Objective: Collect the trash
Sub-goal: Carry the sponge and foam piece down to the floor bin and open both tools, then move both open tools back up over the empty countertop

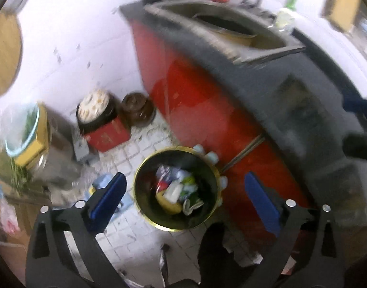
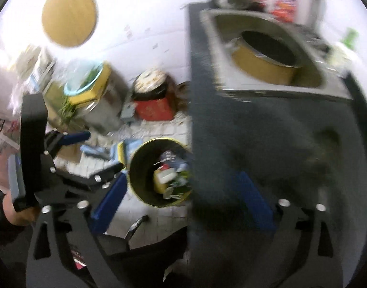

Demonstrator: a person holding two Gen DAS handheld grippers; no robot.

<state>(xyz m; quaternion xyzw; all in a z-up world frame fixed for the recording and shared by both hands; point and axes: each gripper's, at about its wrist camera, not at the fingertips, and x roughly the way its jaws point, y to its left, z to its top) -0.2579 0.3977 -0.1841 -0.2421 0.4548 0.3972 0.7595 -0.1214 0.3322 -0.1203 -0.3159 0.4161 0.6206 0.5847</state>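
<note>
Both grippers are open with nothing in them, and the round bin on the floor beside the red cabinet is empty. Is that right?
Not quite. The bin is not empty: the left wrist view looks straight down into it and shows mixed trash inside, wrappers and packaging in white, yellow and green. The rest holds: the left gripper and the right gripper are both open and hold nothing, and the bin stands on the floor beside the red cabinet.

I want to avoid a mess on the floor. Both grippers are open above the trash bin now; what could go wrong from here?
1. The trash bin stands close against the red cabinet, so the left gripper may hit the cabinet when it goes down.
2. The pictures are blurred, so aiming may be poor.
3. The right gripper looks over the counter edge, which hides part of the bin.
</note>
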